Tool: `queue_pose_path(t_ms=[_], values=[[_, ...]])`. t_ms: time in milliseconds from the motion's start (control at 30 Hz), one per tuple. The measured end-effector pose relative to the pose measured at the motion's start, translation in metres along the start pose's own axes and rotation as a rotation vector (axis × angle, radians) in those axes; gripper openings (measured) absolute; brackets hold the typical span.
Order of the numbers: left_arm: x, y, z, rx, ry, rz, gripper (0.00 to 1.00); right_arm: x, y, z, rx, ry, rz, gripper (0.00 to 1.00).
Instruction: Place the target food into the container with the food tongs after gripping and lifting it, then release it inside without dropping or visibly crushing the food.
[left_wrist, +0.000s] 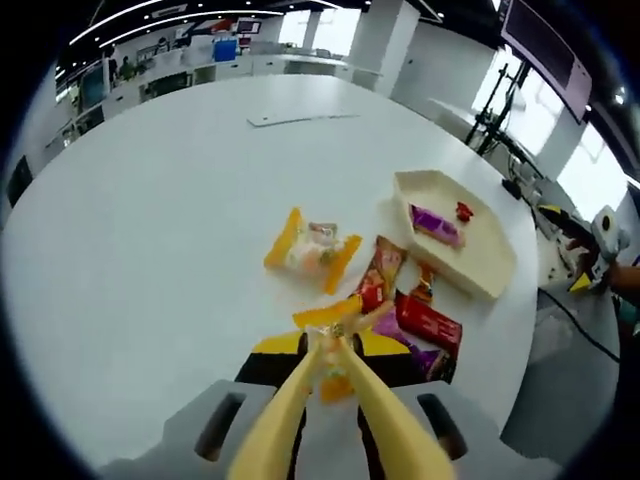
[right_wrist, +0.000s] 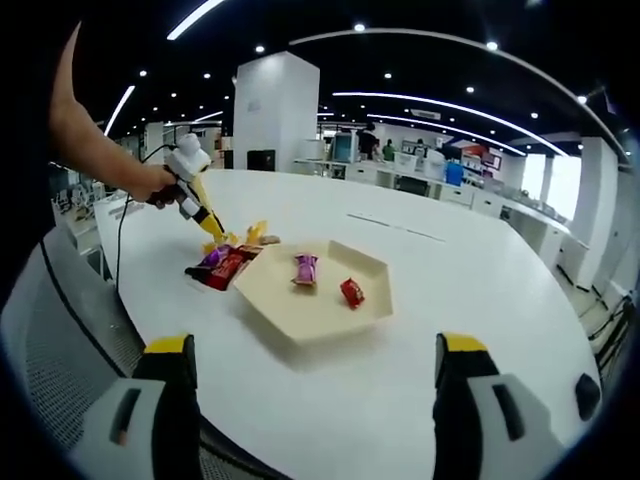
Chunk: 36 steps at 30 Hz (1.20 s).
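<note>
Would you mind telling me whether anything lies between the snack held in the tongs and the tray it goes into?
Yes: a red packet and a dark red packet lie between the tongs, pinching an orange-wrapped snack, and the tray. Lifted over them, nothing visible blocks it.

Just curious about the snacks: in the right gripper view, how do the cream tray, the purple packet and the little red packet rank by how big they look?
1. Cream tray, by far the largest.
2. Purple packet.
3. Red packet, slightly smaller than the purple one; the two lie close together, so nearness hardly matters.
</note>
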<state>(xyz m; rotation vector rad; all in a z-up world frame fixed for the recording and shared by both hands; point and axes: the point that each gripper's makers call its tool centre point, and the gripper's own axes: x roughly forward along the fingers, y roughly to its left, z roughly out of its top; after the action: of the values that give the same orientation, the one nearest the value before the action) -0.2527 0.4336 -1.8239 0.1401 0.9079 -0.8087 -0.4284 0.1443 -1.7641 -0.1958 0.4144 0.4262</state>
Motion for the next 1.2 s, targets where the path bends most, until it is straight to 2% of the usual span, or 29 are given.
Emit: queue_pose_path(t_ms=[133,200,267,367,533,667,733,833,1000,1067,1133,1200], values=[[-0.006,0.002,0.002,-0.018,-0.011,-0.001,0.16,0.0,0.0,0.0,0.002,0.0,-0.001,0.98],[-0.011,0.007,0.004,0.001,-0.032,0.022,0.17,0.0,0.0,0.0,0.004,-0.001,-0.002,0.98],[-0.012,0.008,0.003,-0.039,-0.032,0.009,0.18,0.0,-0.001,0.001,0.002,-0.004,-0.001,0.97],[-0.019,0.013,0.004,-0.036,-0.043,0.025,0.19,0.0,-0.001,0.0,0.004,-0.002,-0.001,0.97],[-0.024,0.01,0.009,-0.148,-0.073,0.027,0.2,0.001,0.002,0.0,-0.002,0.004,0.015,0.97],[-0.02,0.002,0.006,-0.131,-0.064,0.048,0.22,0.0,0.003,-0.001,-0.003,0.008,0.015,0.97],[-0.017,0.005,0.003,-0.128,-0.057,0.08,0.22,0.0,0.003,-0.001,-0.002,0.007,0.013,0.97],[-0.014,0.002,-0.001,-0.133,-0.05,0.087,0.23,0.0,0.001,-0.001,0.0,0.006,0.007,0.97],[-0.012,-0.004,-0.001,-0.056,-0.039,0.134,0.23,0.0,0.001,-0.001,-0.003,0.009,0.005,0.97],[-0.009,-0.006,-0.002,-0.052,-0.03,0.136,0.22,0.0,0.001,-0.001,-0.006,0.008,0.007,0.97],[-0.008,-0.002,-0.008,0.022,0.015,0.156,0.22,0.0,0.002,-0.001,-0.006,0.011,0.01,0.97],[-0.01,0.001,-0.007,0.082,0.007,0.159,0.22,0.0,0.002,-0.001,-0.007,0.009,0.01,0.96]])
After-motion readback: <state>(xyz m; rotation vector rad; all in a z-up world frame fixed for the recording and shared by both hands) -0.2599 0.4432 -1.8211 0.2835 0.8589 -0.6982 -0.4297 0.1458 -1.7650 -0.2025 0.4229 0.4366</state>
